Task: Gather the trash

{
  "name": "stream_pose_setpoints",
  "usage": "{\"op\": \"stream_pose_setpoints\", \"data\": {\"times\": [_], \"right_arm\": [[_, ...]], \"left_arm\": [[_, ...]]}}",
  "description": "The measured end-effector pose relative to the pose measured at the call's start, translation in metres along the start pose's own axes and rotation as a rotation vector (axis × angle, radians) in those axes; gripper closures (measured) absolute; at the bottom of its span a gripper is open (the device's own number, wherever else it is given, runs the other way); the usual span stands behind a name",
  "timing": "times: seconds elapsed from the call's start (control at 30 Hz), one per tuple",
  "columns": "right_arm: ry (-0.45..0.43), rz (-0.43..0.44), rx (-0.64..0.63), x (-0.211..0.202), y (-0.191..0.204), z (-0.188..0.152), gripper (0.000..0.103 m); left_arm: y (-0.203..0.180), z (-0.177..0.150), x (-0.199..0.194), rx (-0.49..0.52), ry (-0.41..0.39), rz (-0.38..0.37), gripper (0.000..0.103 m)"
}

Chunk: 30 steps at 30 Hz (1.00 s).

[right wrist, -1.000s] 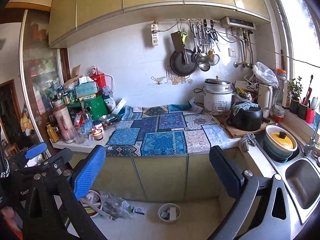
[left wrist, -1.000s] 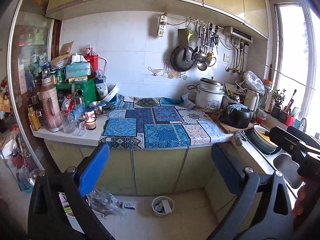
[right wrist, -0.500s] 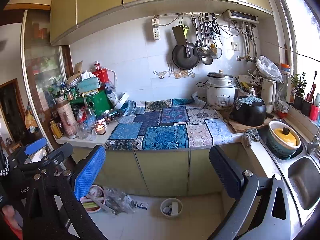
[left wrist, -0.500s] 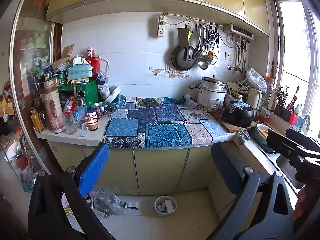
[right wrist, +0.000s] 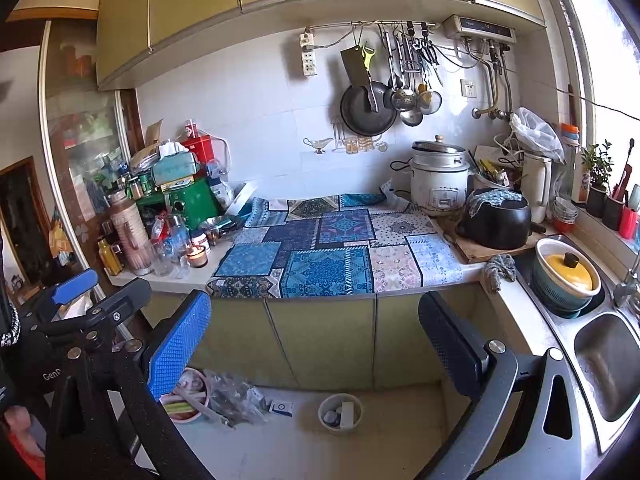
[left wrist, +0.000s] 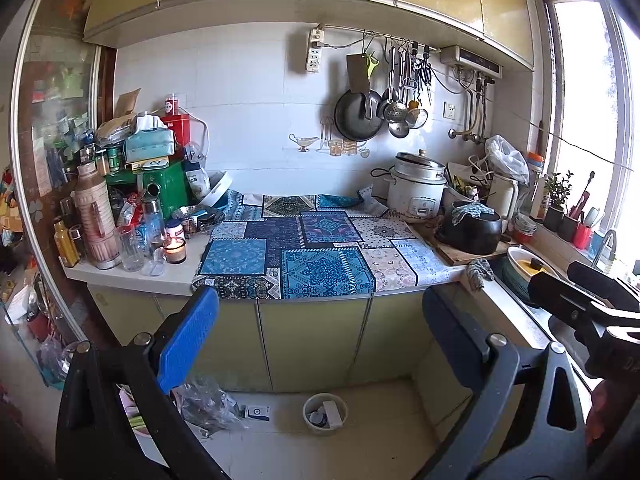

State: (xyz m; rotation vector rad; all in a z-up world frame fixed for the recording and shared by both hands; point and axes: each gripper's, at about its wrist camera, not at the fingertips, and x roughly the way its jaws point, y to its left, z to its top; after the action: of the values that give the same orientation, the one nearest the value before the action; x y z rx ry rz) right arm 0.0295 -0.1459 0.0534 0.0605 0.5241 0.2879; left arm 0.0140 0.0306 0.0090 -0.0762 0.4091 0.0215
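Trash [right wrist: 236, 398] on the floor sits half hidden behind both empty, wide-apart tongs [left wrist: 320, 340] [right wrist: 316, 344].

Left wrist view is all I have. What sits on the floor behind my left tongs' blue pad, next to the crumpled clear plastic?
Observer: A round pink bowl with green scraps in it, right beside the crumpled clear plastic wrapper.
Operator: And to the right of the yellow pot lid?
Observer: A stainless steel sink basin, with no trash visible in it.
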Motion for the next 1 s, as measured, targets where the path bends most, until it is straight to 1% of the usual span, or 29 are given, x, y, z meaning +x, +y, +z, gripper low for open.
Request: {"op": "stream_pose_setpoints", "data": {"times": [0.4,0.67,1.0], "right_arm": [[-0.001,-0.001,0.002,0.001,-0.004,0.0,0.0],[-0.005,0.004,0.002,0.002,-0.005,0.002,0.0],[0.0,0.035,0.0,0.009,-0.014,0.007,0.0]], "left_arm": [[-0.002,0.004,0.008,-0.003,0.002,-0.018,0.001],[-0.003,0.005,0.009,-0.001,0.004,-0.017,0.001],[-0.013,0.008,0.016,-0.005,0.007,0.015,0.001]]}}
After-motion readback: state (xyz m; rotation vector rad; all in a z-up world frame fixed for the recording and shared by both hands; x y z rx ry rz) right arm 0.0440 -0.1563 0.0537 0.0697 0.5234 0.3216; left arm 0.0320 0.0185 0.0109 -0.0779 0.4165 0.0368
